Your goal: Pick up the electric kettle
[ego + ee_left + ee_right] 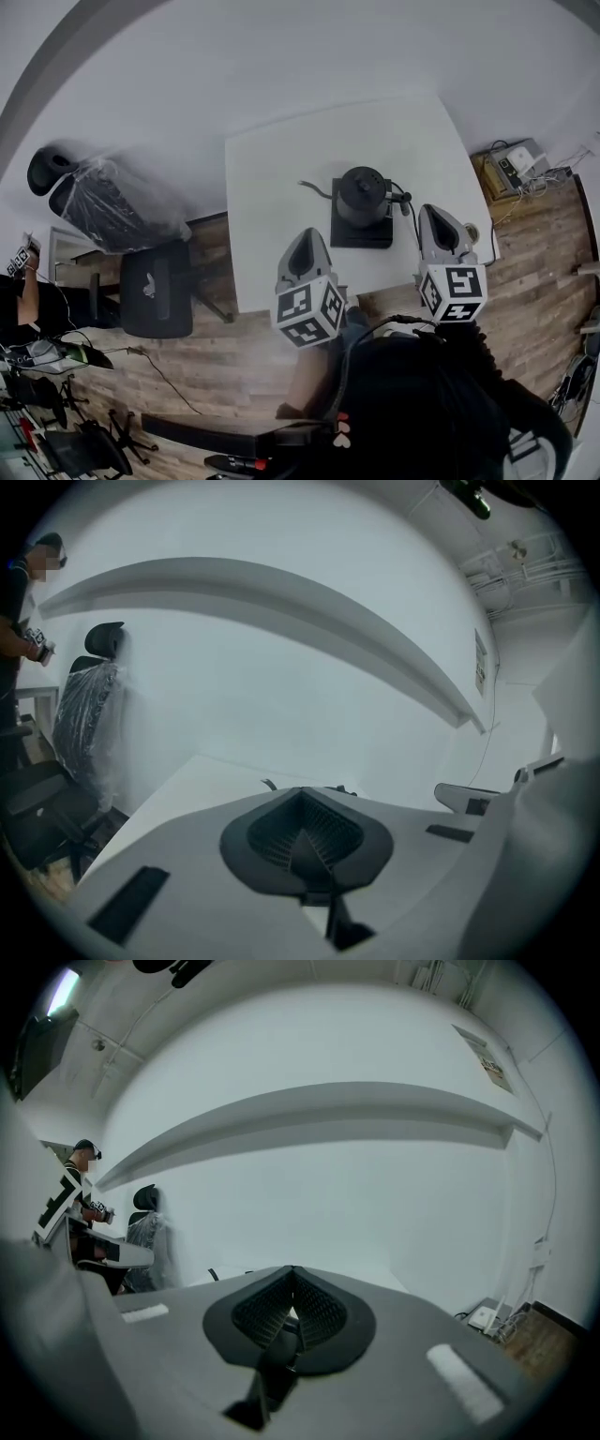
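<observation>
The black electric kettle (364, 195) with a thin curved spout stands on its black square base (361, 230) near the front of the white table (281, 159). My left gripper (307, 236) hovers at the table's front edge, left of the base, shut and empty. My right gripper (434, 212) is just right of the kettle, also shut with nothing in it. In the left gripper view the shut gripper (305, 841) hides most of the kettle; only the spout tip (269, 784) shows above it. The right gripper view shows its gripper (291, 1309) closed.
A plastic-wrapped office chair (103, 208) and a black seat (155, 286) stand left of the table. A person (21, 291) is at the far left. A box with devices and cables (511, 169) sits on the wooden floor at the right. A cord (487, 246) runs off the table's right edge.
</observation>
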